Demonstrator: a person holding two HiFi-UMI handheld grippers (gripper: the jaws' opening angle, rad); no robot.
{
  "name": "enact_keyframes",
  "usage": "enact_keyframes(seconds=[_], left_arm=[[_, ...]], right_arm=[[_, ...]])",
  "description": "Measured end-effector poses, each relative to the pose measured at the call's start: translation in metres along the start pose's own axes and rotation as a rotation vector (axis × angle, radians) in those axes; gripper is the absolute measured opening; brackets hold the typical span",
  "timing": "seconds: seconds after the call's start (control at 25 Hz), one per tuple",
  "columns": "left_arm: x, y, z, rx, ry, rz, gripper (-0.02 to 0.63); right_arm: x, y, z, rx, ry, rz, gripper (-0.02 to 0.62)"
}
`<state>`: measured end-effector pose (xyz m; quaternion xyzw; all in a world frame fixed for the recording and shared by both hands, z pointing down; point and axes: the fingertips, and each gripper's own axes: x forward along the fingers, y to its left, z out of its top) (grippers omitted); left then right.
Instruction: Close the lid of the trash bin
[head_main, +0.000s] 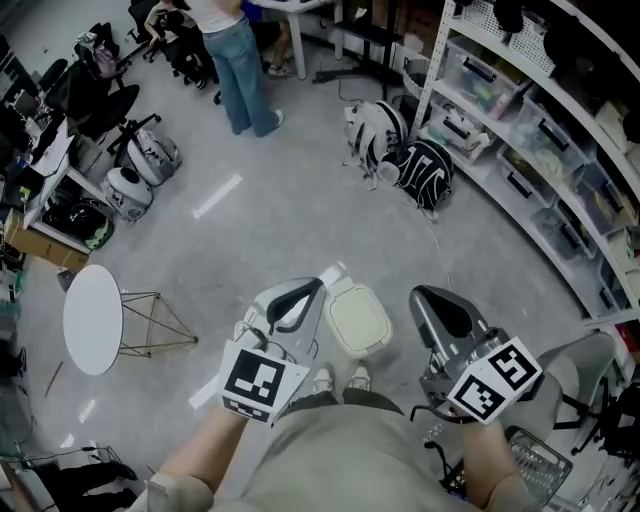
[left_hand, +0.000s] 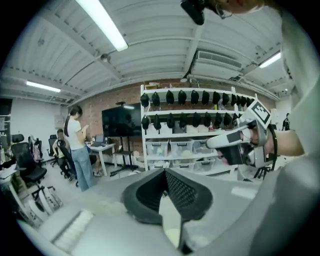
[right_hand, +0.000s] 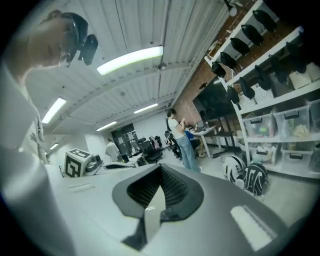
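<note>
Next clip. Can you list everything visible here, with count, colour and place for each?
trash bin: one, cream lid, on the floor between the two tongs
round table: one, white top on wire legs, left
backpacks: two, black and white, on the floor by the shelves
shelves: one run, white, along the right, holding clear boxes
office chairs: several, black, upper left
standing person: one, blue jeans, top
wire basket: one, grey, lower right
shoes: two, pale, just behind the bin
left tongs: one, grey, tips together, nothing held
right tongs: one, grey, tips together, nothing held
</note>
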<state>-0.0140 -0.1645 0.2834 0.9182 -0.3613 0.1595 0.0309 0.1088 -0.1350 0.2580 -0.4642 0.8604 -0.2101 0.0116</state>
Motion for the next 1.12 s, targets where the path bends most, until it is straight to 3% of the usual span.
enact_keyframes(seconds=[0.16, 0.32, 1.12], left_arm=[[-0.026, -0.018, 0.045, 0.014, -0.096, 0.009, 0.003], [-0.041, -0.016, 0.063, 0.019, -0.125, 0.035, 0.003], [-0.048, 0.005, 0.085, 0.031, -0.154, 0.091, 0.003]], right_arm=[[-0.018, 0.033, 0.047, -0.114, -0.095, 0.034, 0.003], [-0.030, 0.050, 0.069, -0.172, -0.141, 0.048, 0.003], [-0.046, 0.041, 0.094, -0.236, -0.169, 0.009, 0.003]])
